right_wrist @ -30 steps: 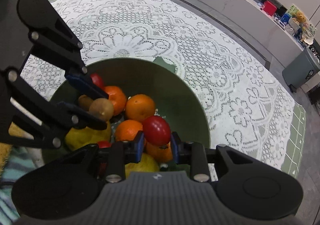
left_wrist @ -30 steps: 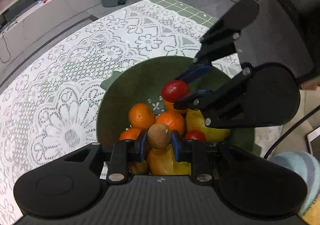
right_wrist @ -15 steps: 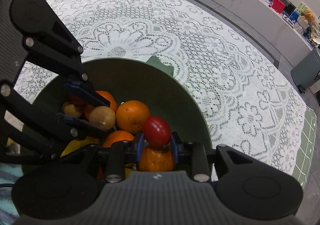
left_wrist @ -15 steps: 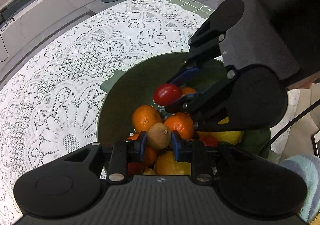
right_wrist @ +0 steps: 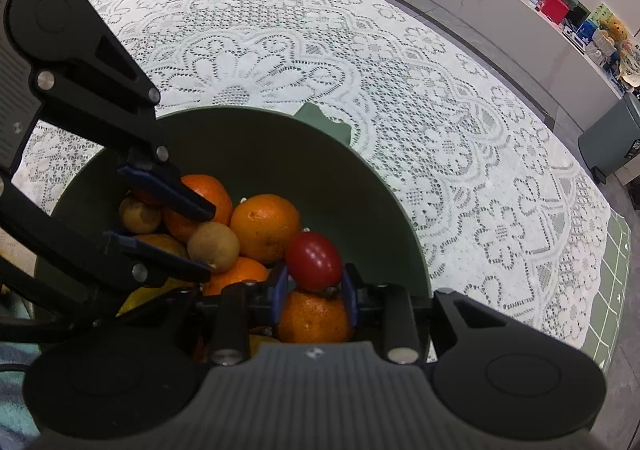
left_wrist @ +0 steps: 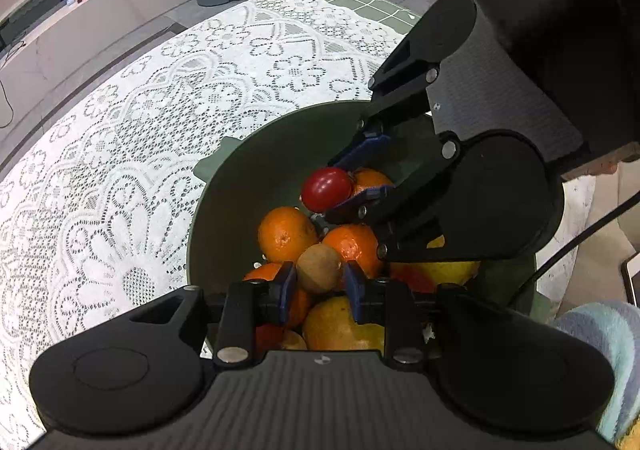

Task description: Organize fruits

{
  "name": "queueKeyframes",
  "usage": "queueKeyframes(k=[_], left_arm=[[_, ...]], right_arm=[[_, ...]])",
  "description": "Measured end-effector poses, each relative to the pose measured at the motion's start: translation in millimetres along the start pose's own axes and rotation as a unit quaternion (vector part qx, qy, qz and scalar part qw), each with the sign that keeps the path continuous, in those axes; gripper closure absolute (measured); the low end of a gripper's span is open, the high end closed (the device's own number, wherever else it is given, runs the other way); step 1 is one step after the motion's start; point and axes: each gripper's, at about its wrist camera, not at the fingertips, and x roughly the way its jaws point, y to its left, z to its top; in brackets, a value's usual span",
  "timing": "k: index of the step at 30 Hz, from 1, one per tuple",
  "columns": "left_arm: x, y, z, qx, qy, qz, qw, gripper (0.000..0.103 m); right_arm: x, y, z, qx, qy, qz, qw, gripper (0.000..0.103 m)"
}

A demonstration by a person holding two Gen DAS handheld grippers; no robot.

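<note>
while left jaws part around brown fruit (left_wrist: pixel 319 268), green bowl (left_wrist: pixel 224 206)

One green bowl (right_wrist: pixel 360 178); five oranges (right_wrist: pixel 266 228); two brown fruits (right_wrist: pixel 214 246); two grippers (right_wrist: pixel 314 288).

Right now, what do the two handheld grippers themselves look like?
Both match: the left gripper and right gripper have matte black linkage arms with silver pivot pins, rounded black side housings, a ribbed grey body with a small round marking, and blue finger pads. A thin black cable trails beside the right one.
</note>
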Motion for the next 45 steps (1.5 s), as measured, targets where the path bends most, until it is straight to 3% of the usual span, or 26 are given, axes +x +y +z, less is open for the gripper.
queueKeyframes(k=[3,9,15,24,34,37,45], left_arm=[[-2.2,-0.5,-0.3,-0.002,-0.002,-0.002,1.0000,0.065],[-19.3,-3.3,-2.8,-0.003,-0.017,-0.002,0.9999,0.058],[-50.8,-7.4,-11.9,-0.005,-0.046,0.010,0.9989,0.052],[-107.7,-6.5,-51.9,-0.053,-0.102,0.068,0.9910,0.046],[-171.8,4.5,-108.2,-0.140,-0.191,0.127,0.9632,0.031],[-184.6,10.0,-124.9,-0.175,-0.209,0.136,0.9524,0.026],[-202.0,12.6,-164.9,-0.223,-0.244,0.211,0.9197,0.022]], right_arm=[[-1.4,1.0,1.2,0.001,0.001,-0.002,1.000,0.075],[-13.3,0.1,1.9,0.012,-0.004,-0.010,1.000,0.049],[-37.2,1.7,0.8,0.034,-0.025,-0.022,0.999,0.035],[-83.7,37.3,-4.6,0.063,-0.078,-0.034,0.994,0.023],[-130.1,105.3,-10.6,0.122,-0.135,-0.053,0.982,0.013],[-139.0,124.8,-15.2,0.159,-0.162,-0.048,0.973,0.013],[-147.8,175.8,-27.6,0.239,-0.216,-0.108,0.941,0.007]])
